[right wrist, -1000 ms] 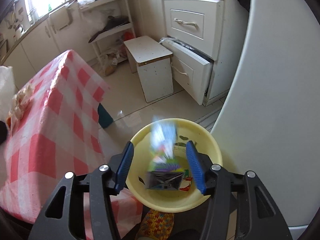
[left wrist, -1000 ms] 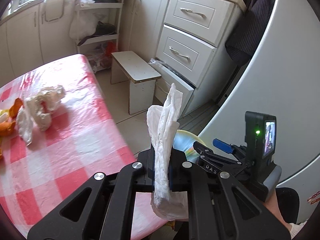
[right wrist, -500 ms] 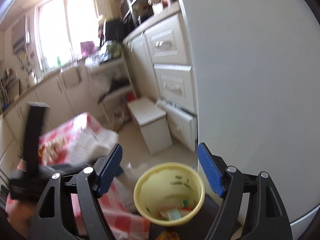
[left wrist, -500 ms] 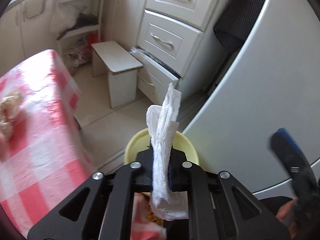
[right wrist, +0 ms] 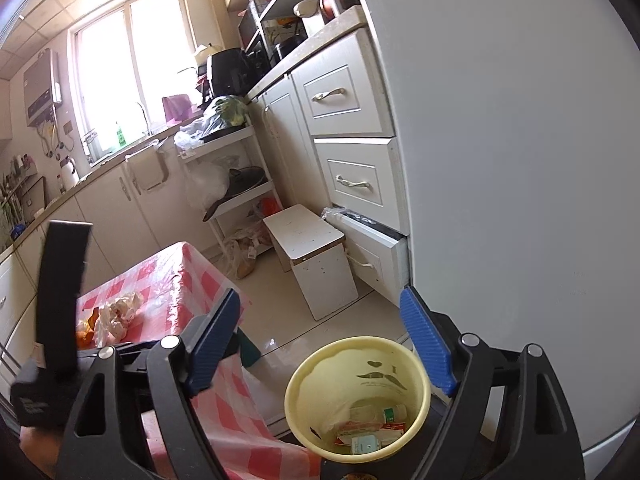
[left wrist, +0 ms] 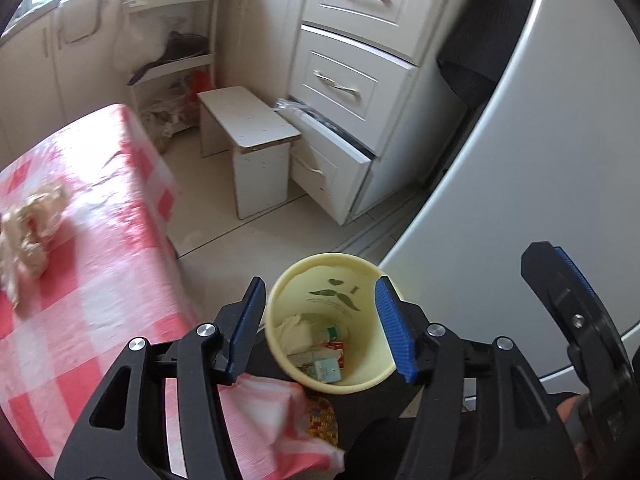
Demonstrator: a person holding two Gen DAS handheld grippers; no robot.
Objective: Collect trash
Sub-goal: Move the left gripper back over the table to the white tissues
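Kitchen cabinets and a white stool (left wrist: 248,128) stood behind a table (left wrist: 100,280) under a red-checked cloth. Just off its corner sat a yellow bin (left wrist: 332,280), already holding a tissue (left wrist: 296,332), a small bottle and a few wrappers.

Above the bin, the left gripper (left wrist: 320,328) had its jaws opening, with nothing between the blue pads; the tissue lay loose below them. The right gripper (right wrist: 320,344) was also spreading its jaws, and they were empty too.

More trash remained on the table: crumpled paper (right wrist: 118,314) beside something orange, probably peel (right wrist: 84,330), well apart from the bin.

That paper looked light, soft and springy, so it should squash easily and weigh almost nothing. A pinch through the thick middle of the wad would likely hold better than a loose edge, which might tear or slip. The peel looked limp and possibly damp, so it could slide from the pads unless taken across its width.
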